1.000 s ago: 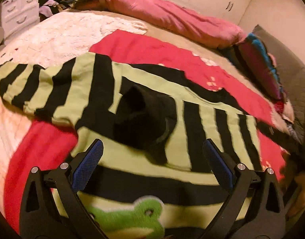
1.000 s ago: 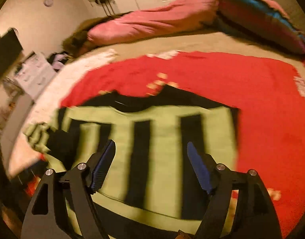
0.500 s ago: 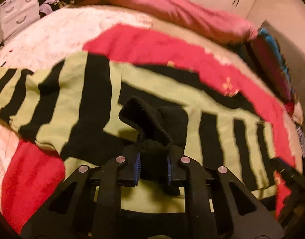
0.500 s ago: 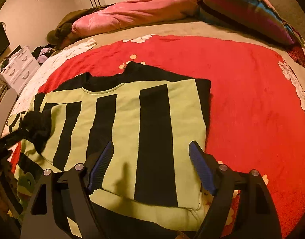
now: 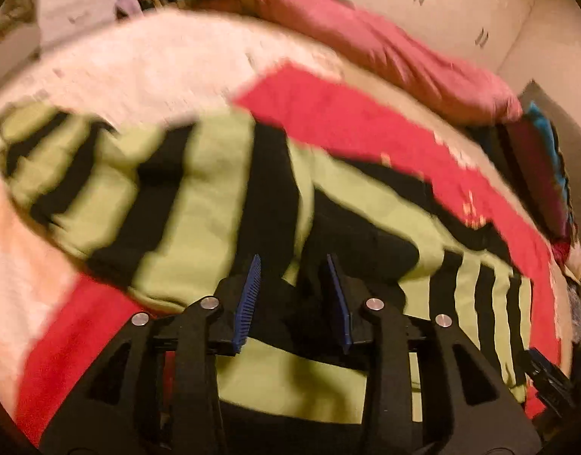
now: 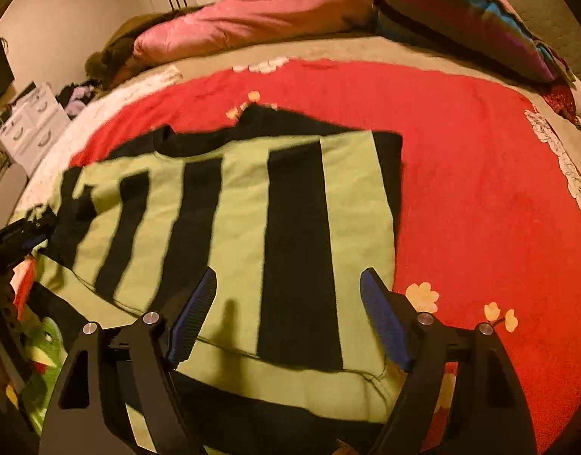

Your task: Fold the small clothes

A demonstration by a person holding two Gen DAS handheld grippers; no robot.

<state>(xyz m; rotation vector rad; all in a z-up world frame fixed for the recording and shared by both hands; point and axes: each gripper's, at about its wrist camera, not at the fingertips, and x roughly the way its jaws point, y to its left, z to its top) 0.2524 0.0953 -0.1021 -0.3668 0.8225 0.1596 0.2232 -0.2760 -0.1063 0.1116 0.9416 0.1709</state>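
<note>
A green-and-black striped sweater (image 6: 252,204) lies on a red blanket (image 6: 479,189) on the bed. In the left wrist view the sweater (image 5: 199,204) is blurred, with one sleeve (image 5: 63,167) stretched to the left. My left gripper (image 5: 294,295) has its jaws partly apart around the black cuff (image 5: 290,314), which sits loosely between the pads. My right gripper (image 6: 288,318) is open and empty, low over the sweater's right part. The left gripper also shows at the left edge of the right wrist view (image 6: 17,235).
A pink duvet (image 6: 252,19) and a striped pillow (image 6: 461,19) lie at the head of the bed. A white fleece blanket (image 5: 138,68) covers the left side. White drawers (image 6: 28,121) stand beyond the bed's left edge.
My left gripper closed on the black cuff half a second ago and its jaws have now parted again while it moved. My right gripper stayed open and moved little.
</note>
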